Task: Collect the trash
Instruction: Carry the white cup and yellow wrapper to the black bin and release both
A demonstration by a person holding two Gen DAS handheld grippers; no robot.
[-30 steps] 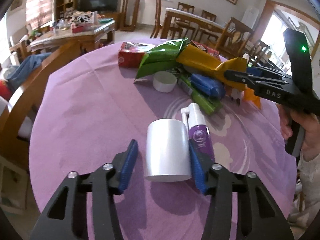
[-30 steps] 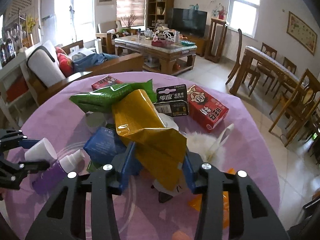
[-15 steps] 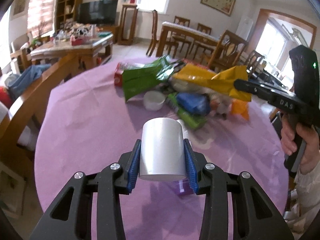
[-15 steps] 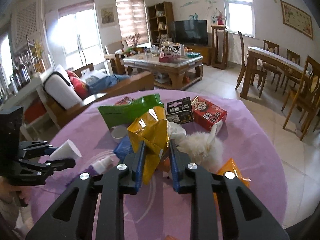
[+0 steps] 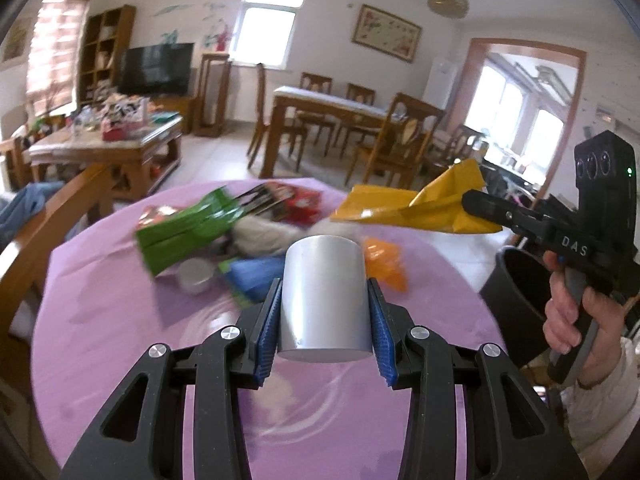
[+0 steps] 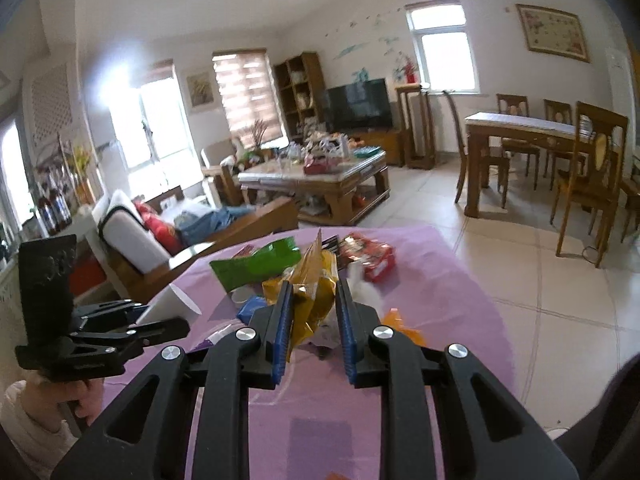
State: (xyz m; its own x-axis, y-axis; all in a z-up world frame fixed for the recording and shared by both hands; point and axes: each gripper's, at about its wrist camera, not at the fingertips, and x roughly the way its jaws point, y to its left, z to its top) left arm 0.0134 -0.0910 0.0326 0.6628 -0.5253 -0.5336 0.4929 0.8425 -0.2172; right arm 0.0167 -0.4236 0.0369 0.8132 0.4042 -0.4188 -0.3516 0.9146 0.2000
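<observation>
My left gripper is shut on a white paper cup, which lies on its side between the blue pads, clear above the purple table. My right gripper is shut on a crumpled yellow wrapper. In the left wrist view that yellow wrapper hangs in the air off the right gripper, above the table's right edge. The left gripper with the cup shows at the left of the right wrist view.
A trash pile lies on the table's far half: a green bag, a red box, a blue packet, an orange wrapper and a small white tub. A black bin stands beside the table's right edge. Wooden chairs stand around.
The left gripper closed on the cup and lifted it off the table. The right gripper closed on the yellow wrapper and raised it off the pile toward the right.
</observation>
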